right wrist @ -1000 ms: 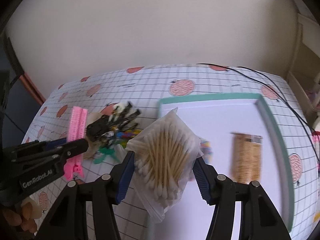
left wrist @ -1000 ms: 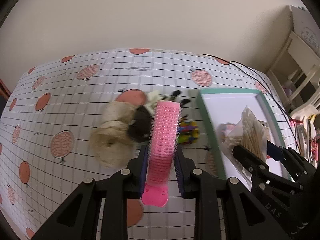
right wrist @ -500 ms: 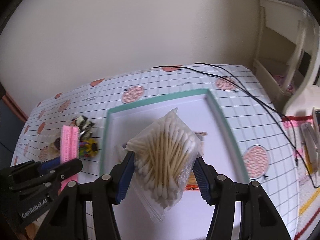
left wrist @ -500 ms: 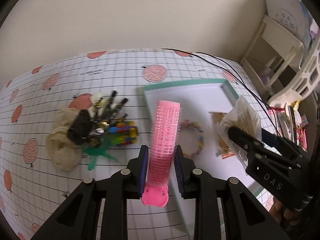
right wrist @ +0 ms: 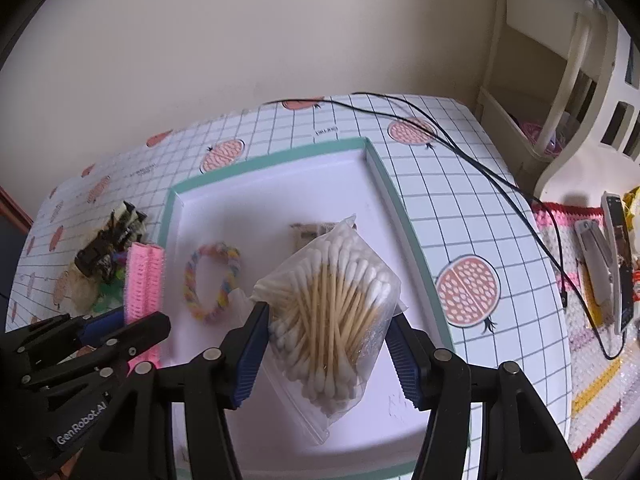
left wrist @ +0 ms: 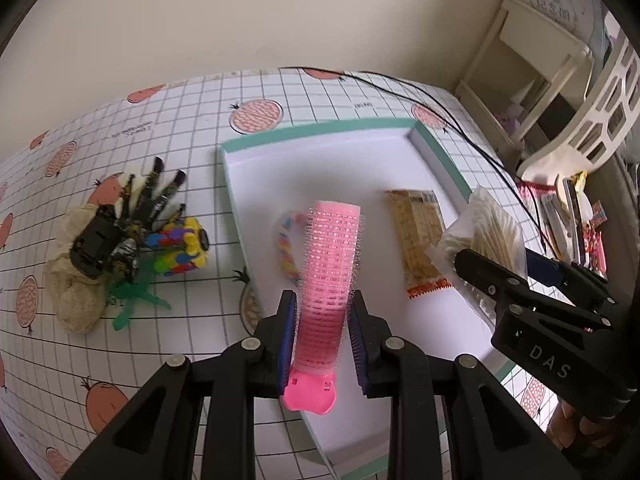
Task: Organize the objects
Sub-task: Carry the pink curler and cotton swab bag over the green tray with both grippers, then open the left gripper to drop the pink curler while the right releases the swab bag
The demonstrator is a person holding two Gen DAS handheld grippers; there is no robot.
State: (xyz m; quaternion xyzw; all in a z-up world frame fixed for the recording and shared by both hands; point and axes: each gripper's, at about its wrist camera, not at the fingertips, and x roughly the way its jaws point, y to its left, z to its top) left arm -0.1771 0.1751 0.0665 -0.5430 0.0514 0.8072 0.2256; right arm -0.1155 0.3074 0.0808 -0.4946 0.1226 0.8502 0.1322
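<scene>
The pink bristled plastic hair roller point(left wrist: 330, 280) is clamped between the two blue pads of the left gripper point(left wrist: 325, 334), which is closed narrowly on its lower part; the roller points forward and hangs above the left side of the shallow white tray with a teal rim point(left wrist: 320, 130). To the left of the tray, on the table covered with a white grid cloth printed with pink pomegranates point(left wrist: 188, 120), lies a pile: a beige fluffy scrunchie point(left wrist: 74, 300), black hair clips point(left wrist: 120, 228), a green plastic clip point(left wrist: 132, 300) and a small many-coloured toy point(left wrist: 182, 246). Inside the tray rest a pastel braided hair band point(right wrist: 212, 282) and, further right, a flat tan snack packet point(left wrist: 418, 228). The right gripper point(right wrist: 326, 350) is closed on a clear plastic bag of wooden cotton swabs point(right wrist: 332, 312), its blue pads pressing both sides of the bag, which is held above the near right part of the tray. A thin black cable point(right wrist: 460, 148) runs over the table at the right of the tray.
</scene>
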